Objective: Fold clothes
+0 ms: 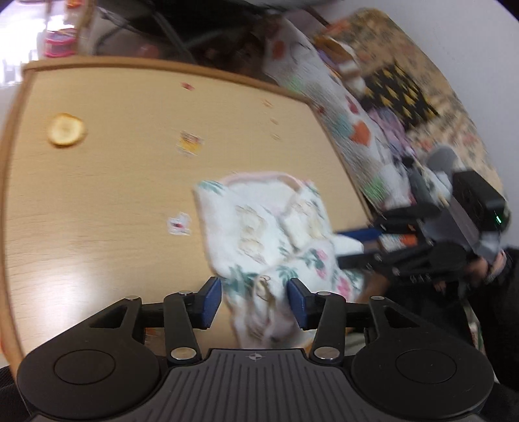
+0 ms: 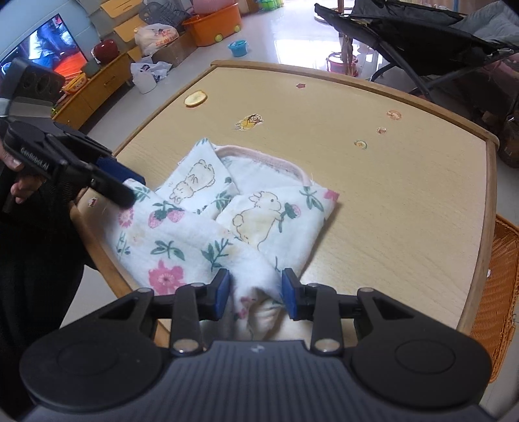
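A white baby garment (image 1: 259, 227) (image 2: 194, 243) printed with rabbits, strawberries and flowers lies partly folded on the wooden table (image 1: 97, 211) (image 2: 405, 211), near its edge. My left gripper (image 1: 255, 300) stands open with a hanging fold of the garment loose between its blue pads; the right wrist view shows the left gripper (image 2: 123, 185) at the garment's left corner. My right gripper (image 2: 255, 293) is shut on a bunched end of the garment at the near edge. The right gripper (image 1: 343, 246) also shows in the blurred left wrist view, at the garment's right side.
A round yellow slice (image 1: 66, 130) (image 2: 195, 98) and small stickers (image 2: 249, 121) lie on the table. A patterned mat (image 1: 324, 97) lies beyond the table edge. A wicker basket (image 2: 499, 285) stands at the right, a dark stroller (image 2: 421, 42) behind, an orange tub (image 2: 214, 26) on the floor.
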A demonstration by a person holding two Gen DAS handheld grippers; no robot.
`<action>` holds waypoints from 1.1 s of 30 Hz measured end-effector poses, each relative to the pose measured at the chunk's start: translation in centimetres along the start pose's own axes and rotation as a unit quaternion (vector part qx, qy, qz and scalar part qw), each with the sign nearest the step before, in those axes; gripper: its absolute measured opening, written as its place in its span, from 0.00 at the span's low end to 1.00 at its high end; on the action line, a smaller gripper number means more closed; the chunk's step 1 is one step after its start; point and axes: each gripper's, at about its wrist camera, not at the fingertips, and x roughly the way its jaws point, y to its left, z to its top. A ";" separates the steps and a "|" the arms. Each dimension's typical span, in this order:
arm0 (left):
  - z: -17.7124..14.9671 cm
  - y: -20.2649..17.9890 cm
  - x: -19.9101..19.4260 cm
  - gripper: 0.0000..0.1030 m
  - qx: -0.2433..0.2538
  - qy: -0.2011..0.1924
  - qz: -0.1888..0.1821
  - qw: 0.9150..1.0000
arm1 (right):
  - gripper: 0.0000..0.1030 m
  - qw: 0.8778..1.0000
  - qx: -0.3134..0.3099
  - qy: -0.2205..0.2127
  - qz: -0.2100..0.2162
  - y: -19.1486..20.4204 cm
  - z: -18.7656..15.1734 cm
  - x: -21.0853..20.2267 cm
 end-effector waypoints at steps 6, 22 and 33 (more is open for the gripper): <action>-0.2 -0.6 0.7 0.48 0.032 -0.010 0.047 0.998 | 0.37 0.999 0.026 -0.017 -0.009 -0.1 -0.6 -0.3; 1.8 -4.5 -5.7 0.48 0.111 -0.084 0.078 0.987 | 0.37 0.997 0.041 -0.032 -0.059 0.6 -1.4 -0.1; -0.9 -9.8 -5.6 0.58 0.247 0.003 0.032 0.969 | 0.37 0.996 0.053 -0.043 -0.060 0.3 -1.8 -0.3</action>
